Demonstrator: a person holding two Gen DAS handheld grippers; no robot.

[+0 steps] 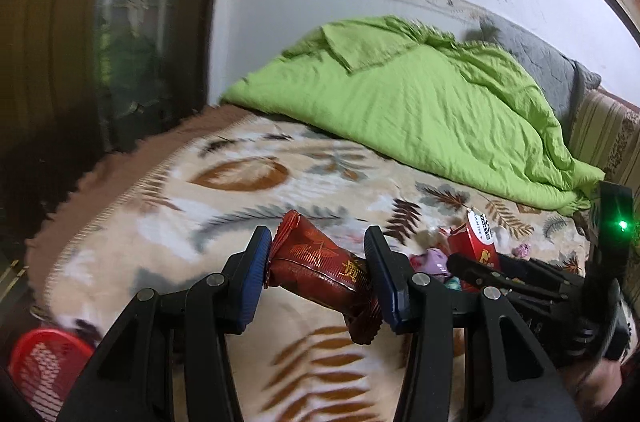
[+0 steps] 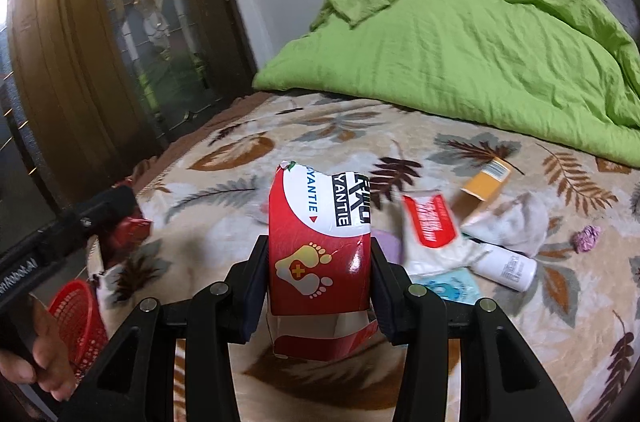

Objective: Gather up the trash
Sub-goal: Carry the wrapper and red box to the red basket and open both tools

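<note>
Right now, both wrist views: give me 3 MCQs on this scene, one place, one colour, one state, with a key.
1. Where is the red basket?
A. on the green quilt
B. low beside the bed's near-left edge
C. between the right gripper's fingers

2. What colour is the quilt heaped at the back of the bed?
A. green
B. purple
C. grey

3. What is the left gripper doing?
A. open over bare blanket
B. shut on a dark red wrapper
C. shut on a white bottle

Key:
1 B, the basket shows at the lower left of both views, below the blanket's edge.
2 A, bright green in both views.
3 B, the blue fingers press the dark red wrapper from both sides; the white bottle lies on the blanket.
</note>
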